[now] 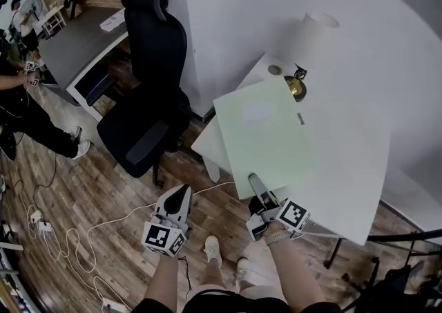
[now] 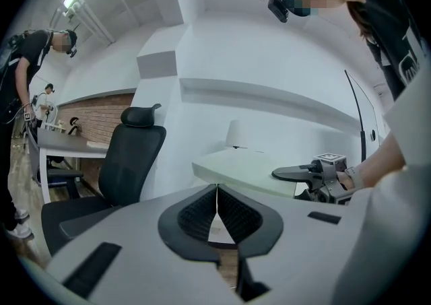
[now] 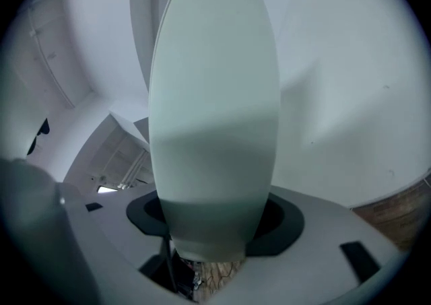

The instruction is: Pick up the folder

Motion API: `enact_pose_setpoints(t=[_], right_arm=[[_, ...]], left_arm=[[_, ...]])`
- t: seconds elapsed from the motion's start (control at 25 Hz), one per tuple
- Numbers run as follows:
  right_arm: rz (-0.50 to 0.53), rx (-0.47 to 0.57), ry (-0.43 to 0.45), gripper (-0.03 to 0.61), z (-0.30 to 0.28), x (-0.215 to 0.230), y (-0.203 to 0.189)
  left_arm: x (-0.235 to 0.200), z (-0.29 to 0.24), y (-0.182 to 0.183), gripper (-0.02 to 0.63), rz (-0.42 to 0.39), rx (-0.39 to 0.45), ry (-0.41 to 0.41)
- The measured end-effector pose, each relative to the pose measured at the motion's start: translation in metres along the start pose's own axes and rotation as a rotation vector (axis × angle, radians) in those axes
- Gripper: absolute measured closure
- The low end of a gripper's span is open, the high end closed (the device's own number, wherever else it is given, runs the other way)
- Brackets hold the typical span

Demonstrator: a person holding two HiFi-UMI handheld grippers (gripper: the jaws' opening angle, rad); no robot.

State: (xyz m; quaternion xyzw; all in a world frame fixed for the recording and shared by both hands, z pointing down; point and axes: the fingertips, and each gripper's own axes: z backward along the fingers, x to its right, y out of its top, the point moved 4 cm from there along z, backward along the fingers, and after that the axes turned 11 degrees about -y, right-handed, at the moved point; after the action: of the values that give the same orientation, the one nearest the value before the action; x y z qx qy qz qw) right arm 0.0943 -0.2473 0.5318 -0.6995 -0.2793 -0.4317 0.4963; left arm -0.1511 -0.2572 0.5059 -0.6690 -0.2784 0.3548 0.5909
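Note:
A pale green folder [image 1: 266,135] hangs tilted over the near left part of the white table [image 1: 359,166]. My right gripper [image 1: 259,197] is shut on the middle of its near edge, with one finger lying on top of the sheet. In the right gripper view the folder [image 3: 215,95] fills the middle and runs down between the jaws of the gripper [image 3: 209,229]. My left gripper [image 1: 181,197] is out over the wooden floor, left of the table, shut and holding nothing. The left gripper view shows its pads [image 2: 217,209] meeting, with the folder [image 2: 236,162] and right gripper [image 2: 296,174] beyond.
A white lamp [image 1: 307,39] with a brass base stands at the table's far corner. A black office chair [image 1: 152,83] is close to the table's left side. White cables [image 1: 76,242] trail across the floor. A grey desk [image 1: 76,45] and a person [image 1: 21,111] are at far left.

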Motion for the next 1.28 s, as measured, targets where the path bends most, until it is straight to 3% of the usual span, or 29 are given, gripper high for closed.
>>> enact_pose_setpoints(t=[0.28, 0.4, 0.52, 1.28], right_arm=[[0.051, 0.013, 0.029, 0.281, 0.013, -0.018, 0.018], [0.070, 0.019, -0.079, 0.281, 0.026, -0.010, 0.022], [0.142, 0.020, -0.153, 0.282, 0.037, -0.008, 0.028], [0.531, 0.105, -0.184, 0.281, 0.096, -0.044, 0.071]], left_arm=[[0.007, 0.006, 0.017, 0.595, -0.014, 0.015, 0.023], [0.011, 0.009, 0.022, 0.595, -0.022, 0.020, 0.030], [0.017, 0.013, 0.027, 0.595, -0.028, 0.024, 0.038], [0.054, 0.059, 0.051, 0.594, -0.051, 0.059, 0.126]])
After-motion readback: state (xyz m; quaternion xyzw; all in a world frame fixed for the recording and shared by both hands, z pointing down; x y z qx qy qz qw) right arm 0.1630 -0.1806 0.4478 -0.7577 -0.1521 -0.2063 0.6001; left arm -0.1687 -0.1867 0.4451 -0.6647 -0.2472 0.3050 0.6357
